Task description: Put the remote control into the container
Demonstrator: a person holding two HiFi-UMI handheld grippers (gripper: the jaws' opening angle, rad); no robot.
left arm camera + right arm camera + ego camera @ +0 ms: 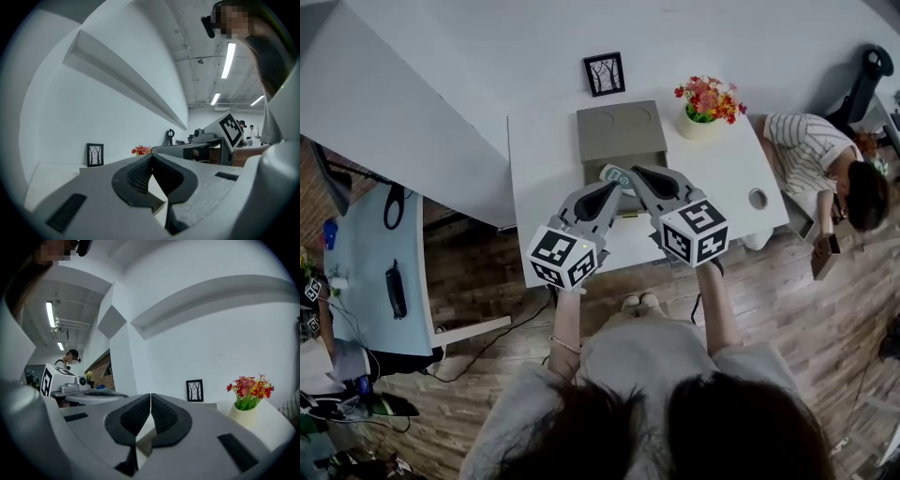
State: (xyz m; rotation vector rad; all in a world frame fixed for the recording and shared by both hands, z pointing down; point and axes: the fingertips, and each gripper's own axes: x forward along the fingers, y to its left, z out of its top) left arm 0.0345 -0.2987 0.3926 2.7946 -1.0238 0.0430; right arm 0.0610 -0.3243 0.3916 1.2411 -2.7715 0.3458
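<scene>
**A:** Claw state?

**B:** Left gripper (151, 158): jaws together, pads meeting at the tip, nothing between them. Right gripper (150, 397): same, pads closed on each other, empty.

**A:** Where's the remote control (615, 174)?

**B:** At the near end of the grey container (622, 131). In the head view only a pale teal bit shows, in the gap between the two gripper tips. Neither claw touches it as far as I can see. Can't tell if it sits fully inside or rests on the rim, because the gripper noses cover part of it.

**A:** Gripper pose?

**B:** Both are up off the white table (546, 178), side by side, roughly level, noses angled in toward each other above the container's near end. Marker cubes face the person.

**A:** What else is on the table?

**B:** A small black picture frame (605, 74) stands at the wall behind the container. A pot of red and yellow flowers (709, 105) sits to the container's right, apart from it. A round hole (757, 199) is near the right edge.

**A:** Surroundings?

**B:** Wood floor. A person in a striped shirt (811, 150) sits just past the table's right end. To the left there's a pale blue desk (370, 253) with dark items on it.
</scene>
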